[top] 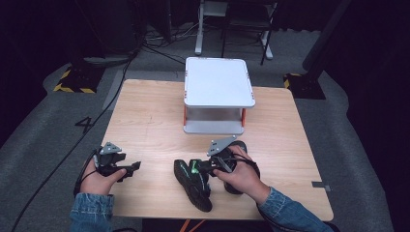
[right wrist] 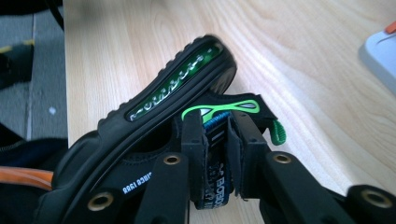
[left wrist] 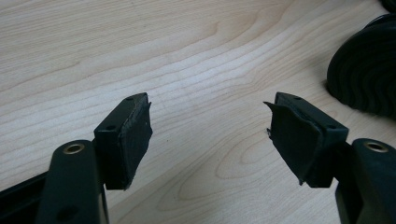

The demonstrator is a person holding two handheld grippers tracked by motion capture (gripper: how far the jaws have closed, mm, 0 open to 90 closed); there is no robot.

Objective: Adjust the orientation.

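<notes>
A black sandal [top: 193, 186] with green trim lies on its side near the table's front edge, its sole [right wrist: 177, 84] tipped up in the right gripper view. My right gripper [top: 202, 166] [right wrist: 217, 135] is shut on that sandal's black and blue strap, which is pinched between the pads. A second black sandal [top: 238, 146] lies partly hidden under the right hand. My left gripper [top: 131, 168] [left wrist: 210, 126] hovers low over bare wood at the front left, open with nothing between its fingers. The ribbed edge of a sandal [left wrist: 364, 74] lies off to its right.
A white two-level stand [top: 218, 82] with orange posts stands at the back middle of the wooden table [top: 145, 121]; its corner [right wrist: 380, 51] is in the right gripper view. Cables and dark equipment lie on the grey floor around the table.
</notes>
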